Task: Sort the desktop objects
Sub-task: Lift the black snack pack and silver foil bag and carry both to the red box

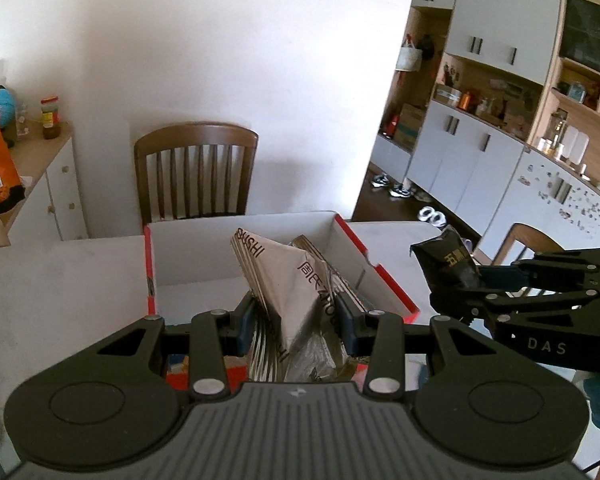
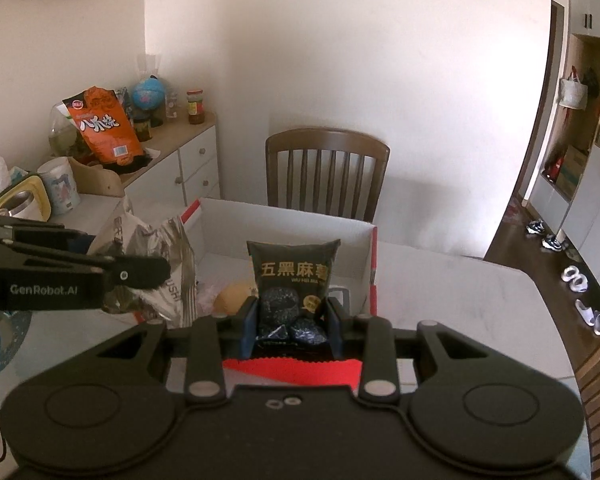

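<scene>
Packets in both grippers, held over the red-and-white cardboard box [image 2: 370, 256] on the white table [image 2: 460, 300]. Left gripper [image 1: 298, 320] is clamped on a silver foil packet [image 1: 288, 280], pads pressing its crumpled lower half; it hangs above the box's near edge. Right gripper [image 2: 292, 320] is closed on a black snack pouch [image 2: 292, 280], gripped low near its bottom seam, upright over the box interior.

Both look light and soft: thin film, air-puffed, crushable contents (the foil one already shows creases). Glossy surfaces likely slip under a loose pinch, so a hold across a seam or a flat, bunched section seems safer than the puffed middle. Neither appears fragile in a breaking sense, though squeezing hard may burst or crumble what is inside.

A pale yellow round item [image 2: 232, 296] lies in the box bottom; I cannot tell what it is.
</scene>
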### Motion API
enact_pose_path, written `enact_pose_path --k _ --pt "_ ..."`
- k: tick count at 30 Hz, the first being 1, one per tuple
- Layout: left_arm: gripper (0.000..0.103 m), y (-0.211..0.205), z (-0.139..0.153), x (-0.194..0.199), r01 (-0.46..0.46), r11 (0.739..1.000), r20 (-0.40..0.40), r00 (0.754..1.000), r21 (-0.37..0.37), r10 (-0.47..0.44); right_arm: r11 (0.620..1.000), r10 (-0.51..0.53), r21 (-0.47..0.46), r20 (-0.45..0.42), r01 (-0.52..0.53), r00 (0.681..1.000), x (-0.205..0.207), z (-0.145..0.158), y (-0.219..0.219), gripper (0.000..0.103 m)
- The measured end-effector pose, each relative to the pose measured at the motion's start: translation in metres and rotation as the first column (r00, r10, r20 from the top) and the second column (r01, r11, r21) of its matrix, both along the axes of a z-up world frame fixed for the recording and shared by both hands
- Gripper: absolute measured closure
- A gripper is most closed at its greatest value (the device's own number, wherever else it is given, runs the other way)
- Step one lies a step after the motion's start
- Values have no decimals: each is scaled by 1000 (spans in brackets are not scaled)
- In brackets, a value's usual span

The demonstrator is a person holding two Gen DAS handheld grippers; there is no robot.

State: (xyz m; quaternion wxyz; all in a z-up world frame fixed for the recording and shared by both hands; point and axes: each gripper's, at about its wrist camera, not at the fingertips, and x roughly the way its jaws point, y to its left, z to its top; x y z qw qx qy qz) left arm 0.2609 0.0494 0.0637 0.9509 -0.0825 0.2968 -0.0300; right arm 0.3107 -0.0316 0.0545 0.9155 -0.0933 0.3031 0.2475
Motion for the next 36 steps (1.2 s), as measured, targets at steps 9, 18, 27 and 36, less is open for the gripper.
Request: enact_pose_path --k 9,18,27,36 --pt "63 10 -5 28 -31 999 -16 999 18 31 1000 20 6 8 -21 1000 27 -1 5 69" --pt "63 22 -20 53 -66 996 -31 997 52 68 1000 25 4 -3 -25 1000 53 -12 11 69" --pt "63 39 -25 85 -75 991 -50 995 109 81 1000 18 -3 -33 -18 999 72 -27 16 69" --pt "63 54 -44 125 -97 993 -159 981 71 108 999 25 -26 -67 -27 997 88 -45 22 69"
